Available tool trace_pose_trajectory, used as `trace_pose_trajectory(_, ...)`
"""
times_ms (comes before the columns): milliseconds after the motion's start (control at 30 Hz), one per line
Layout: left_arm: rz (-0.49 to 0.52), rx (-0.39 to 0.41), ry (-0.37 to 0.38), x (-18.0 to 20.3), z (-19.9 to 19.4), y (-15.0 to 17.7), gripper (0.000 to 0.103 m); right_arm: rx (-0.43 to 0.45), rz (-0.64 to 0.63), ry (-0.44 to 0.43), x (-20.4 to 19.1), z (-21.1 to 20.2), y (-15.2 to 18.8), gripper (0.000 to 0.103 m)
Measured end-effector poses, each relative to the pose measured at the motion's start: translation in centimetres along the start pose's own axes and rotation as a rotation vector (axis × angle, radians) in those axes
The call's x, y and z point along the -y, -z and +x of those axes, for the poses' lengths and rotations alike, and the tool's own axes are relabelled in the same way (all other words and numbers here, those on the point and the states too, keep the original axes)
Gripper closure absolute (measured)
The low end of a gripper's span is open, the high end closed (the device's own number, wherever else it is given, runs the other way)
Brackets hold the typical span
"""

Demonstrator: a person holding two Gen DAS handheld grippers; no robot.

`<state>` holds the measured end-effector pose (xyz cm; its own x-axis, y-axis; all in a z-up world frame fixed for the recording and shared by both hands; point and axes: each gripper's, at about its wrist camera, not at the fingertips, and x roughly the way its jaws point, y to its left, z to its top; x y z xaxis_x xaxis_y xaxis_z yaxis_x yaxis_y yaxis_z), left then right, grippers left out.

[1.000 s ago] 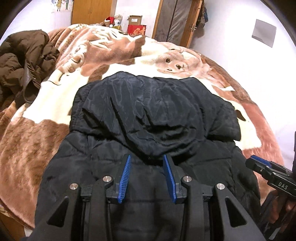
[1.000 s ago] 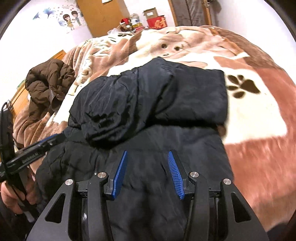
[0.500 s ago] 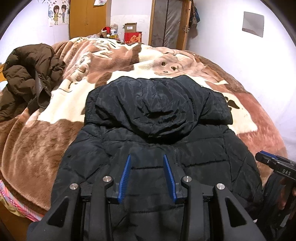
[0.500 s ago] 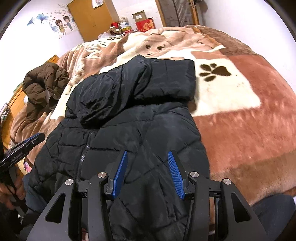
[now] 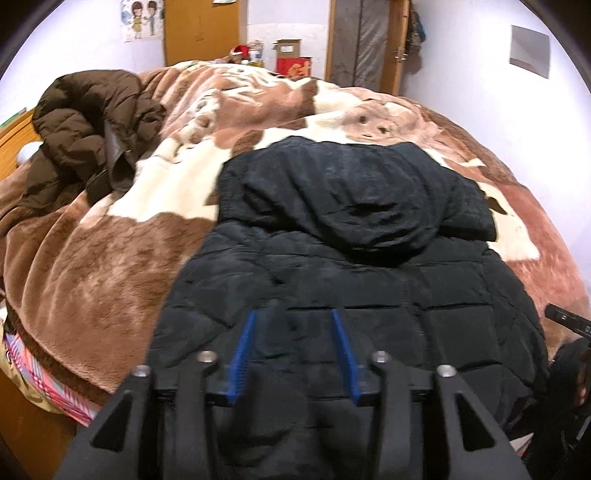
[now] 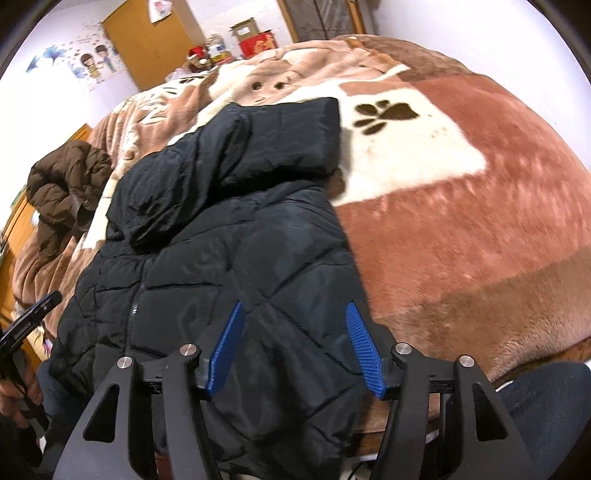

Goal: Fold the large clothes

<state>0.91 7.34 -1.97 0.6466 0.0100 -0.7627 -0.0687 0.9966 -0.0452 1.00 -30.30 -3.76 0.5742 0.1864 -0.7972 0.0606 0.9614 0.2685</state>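
A black quilted puffer jacket point(image 5: 369, 266) lies front up on the bed, hood at the far end, hem hanging over the near edge. It also shows in the right wrist view point(image 6: 229, 236). My left gripper point(image 5: 293, 317) is open and empty above the jacket's lower left part. My right gripper point(image 6: 295, 314) is open and empty above the jacket's lower right part. The tip of the right gripper shows at the right edge of the left wrist view point(image 5: 567, 321). The left gripper shows at the left edge of the right wrist view point(image 6: 29, 321).
The bed is covered by a brown and cream plush blanket point(image 5: 110, 258) with a paw print point(image 6: 384, 114). A crumpled brown jacket point(image 5: 88, 129) lies at the bed's far left. A wooden wardrobe point(image 5: 201, 33), boxes point(image 5: 293, 62) and a door stand at the back.
Both grippers have pulled back toward the near bed edge, so more of the jacket's body shows. The jacket lies as before. Both stay open.
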Motion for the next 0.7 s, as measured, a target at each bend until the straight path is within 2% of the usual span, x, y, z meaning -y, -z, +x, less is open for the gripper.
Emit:
trace_pose_trajectory(133,-0.045,-0.01,-0.039,-3.2,0.7,-0.1,0.044,-0.035,0.06,0.009,2.0,0.8,0.0,0.044)
trace_pose_trajectory(333,-0.15,-0.088,-0.071,-7.8,3.0,0.5,0.042,-0.119,0.119,-0.013,3.7,2.5,0.4,0.044)
trace_pose_trajectory(467,-0.181,-0.139,-0.066,-9.0,4.4,1.4,0.04,-0.168,0.114,-0.058,3.5,3.5,0.8,0.044)
trace_pose_trajectory(567,-0.225,-0.178,-0.045,-9.7,5.2,2.0,0.039,-0.198,0.099,-0.06,3.1,3.9,1.3,0.044)
trace_pose_trajectory(700,-0.245,-0.197,-0.034,-10.0,5.4,2.4,0.037,-0.248,0.12,-0.088,2.9,4.3,2.0,0.044)
